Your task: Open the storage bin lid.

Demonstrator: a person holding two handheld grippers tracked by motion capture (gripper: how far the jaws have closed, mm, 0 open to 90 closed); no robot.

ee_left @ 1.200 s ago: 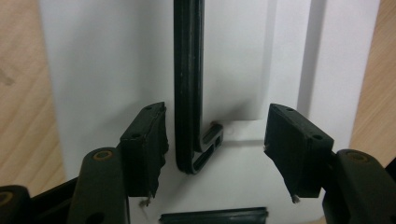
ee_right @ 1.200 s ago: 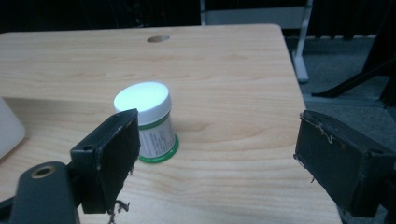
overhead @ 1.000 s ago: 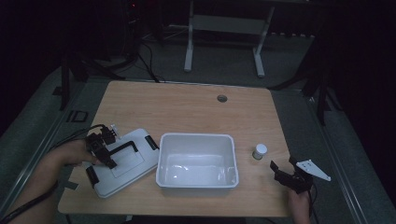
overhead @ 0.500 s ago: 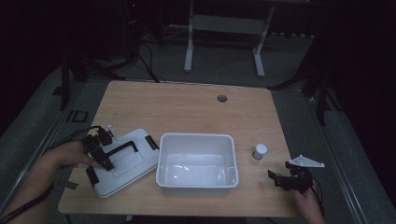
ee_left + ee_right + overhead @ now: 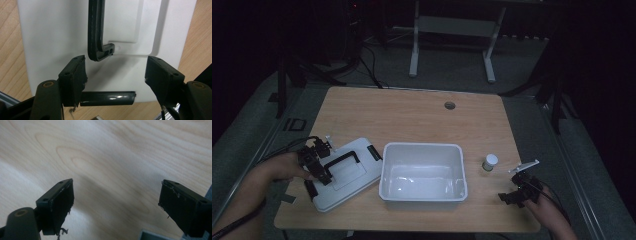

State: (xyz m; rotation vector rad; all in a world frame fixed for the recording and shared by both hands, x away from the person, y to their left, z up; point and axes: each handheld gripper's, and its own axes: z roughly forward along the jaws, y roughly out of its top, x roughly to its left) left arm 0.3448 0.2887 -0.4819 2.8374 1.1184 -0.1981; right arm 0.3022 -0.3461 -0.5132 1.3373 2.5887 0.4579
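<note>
A white lid (image 5: 342, 175) with a black handle (image 5: 340, 158) lies flat on the table's left, against an open white bin (image 5: 423, 170). My left gripper (image 5: 314, 167) hangs over the lid's left end, open. In the left gripper view its jaws straddle the lid (image 5: 50, 37) just short of the handle's end (image 5: 97, 37), with a black latch (image 5: 107, 98) between them lower down. At the table's front right corner my right gripper (image 5: 518, 192) is open above bare wood (image 5: 112, 157). A small white-capped jar (image 5: 490, 162) stands between it and the bin.
The wooden table (image 5: 412, 115) has a round cable hole (image 5: 449, 105) near its far edge. A second black latch (image 5: 373, 152) sits on the lid's bin-side end. Dark floor, cables and a metal stand (image 5: 452, 30) lie beyond the table.
My right gripper has drawn back toward the front right corner, away from the jar. My left gripper has barely shifted over the lid.
</note>
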